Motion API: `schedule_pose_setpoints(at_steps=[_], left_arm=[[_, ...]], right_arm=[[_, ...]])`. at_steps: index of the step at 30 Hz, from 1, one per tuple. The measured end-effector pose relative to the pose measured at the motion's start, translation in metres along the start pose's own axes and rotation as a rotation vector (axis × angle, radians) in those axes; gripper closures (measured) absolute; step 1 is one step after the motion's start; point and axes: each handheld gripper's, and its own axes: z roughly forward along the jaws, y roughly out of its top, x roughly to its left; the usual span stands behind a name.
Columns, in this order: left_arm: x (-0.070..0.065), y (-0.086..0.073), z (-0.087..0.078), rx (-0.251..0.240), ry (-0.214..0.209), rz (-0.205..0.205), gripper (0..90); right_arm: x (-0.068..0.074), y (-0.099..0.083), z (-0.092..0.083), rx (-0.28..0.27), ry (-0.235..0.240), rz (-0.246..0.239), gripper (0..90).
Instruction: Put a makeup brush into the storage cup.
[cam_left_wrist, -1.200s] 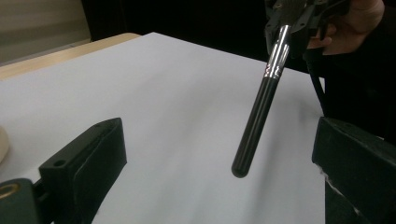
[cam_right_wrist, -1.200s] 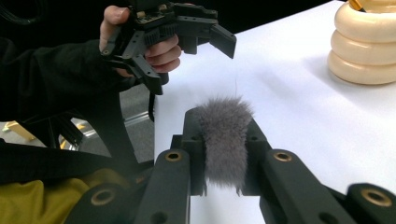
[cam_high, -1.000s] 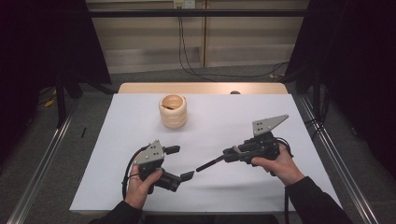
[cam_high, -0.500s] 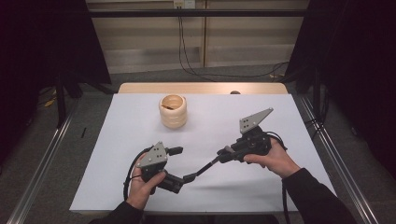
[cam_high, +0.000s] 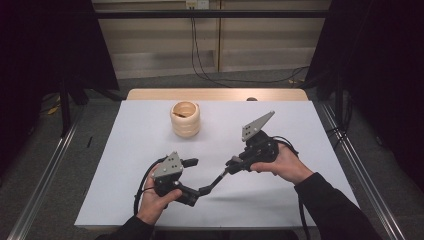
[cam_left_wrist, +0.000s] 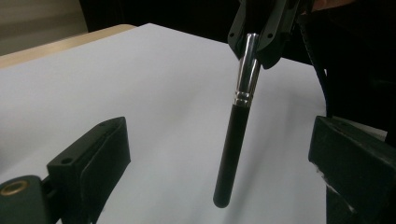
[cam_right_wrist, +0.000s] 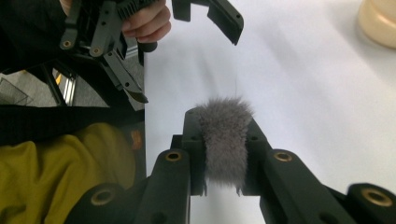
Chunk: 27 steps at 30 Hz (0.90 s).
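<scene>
Your left gripper (cam_high: 192, 192) rests low near the front edge of the white table (cam_high: 140, 125), its jaws spread wide with nothing between them; in the left gripper view they stand well apart on either side of the makeup brush (cam_left_wrist: 236, 126). The brush hangs clear of the table between your two hands, black handle pointing down toward the left gripper, silver ferrule above it. Your right gripper (cam_high: 231, 165) pinches the brush at its head: in the right gripper view the grey bristles (cam_right_wrist: 224, 140) are squeezed between the jaws. Farther back on the table, well apart from both grippers, stands a ribbed wooden cup (cam_high: 185, 119).
</scene>
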Motion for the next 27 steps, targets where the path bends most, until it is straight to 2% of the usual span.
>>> schedule_pose_setpoints(at_steps=[7, 15, 16, 17, 19, 23, 24, 27], left_arm=[[-0.003, 0.0, 0.007, 0.012, -0.034, 0.004, 6.3], [-0.008, 0.005, 0.016, 0.067, -0.03, 0.036, 12.1], [-0.008, 0.005, 0.019, 0.06, -0.039, 0.032, 13.1], [-0.009, 0.006, 0.019, 0.075, -0.03, 0.035, 15.2], [-0.009, 0.008, 0.02, 0.095, -0.042, 0.046, 23.2], [-0.008, 0.009, 0.021, 0.094, -0.023, 0.042, 36.4], [-0.008, 0.01, 0.021, 0.11, -0.023, 0.051, 40.5], [-0.009, 0.011, 0.023, 0.118, -0.052, 0.065, 52.2]], right_arm=[[-0.001, 0.003, 0.006, 0.024, 0.002, -0.005, 77.2], [0.0, 0.006, 0.01, 0.022, 0.012, -0.017, 77.2], [0.0, 0.006, 0.01, 0.03, 0.023, -0.019, 77.2], [0.0, 0.007, 0.01, 0.03, 0.017, -0.017, 77.2], [0.001, 0.007, 0.011, 0.029, 0.019, -0.017, 77.2], [0.001, 0.008, 0.013, 0.033, 0.018, -0.022, 77.2], [0.001, 0.008, 0.014, 0.029, 0.021, -0.025, 77.2], [0.001, 0.008, 0.015, 0.042, 0.017, -0.025, 77.2]])
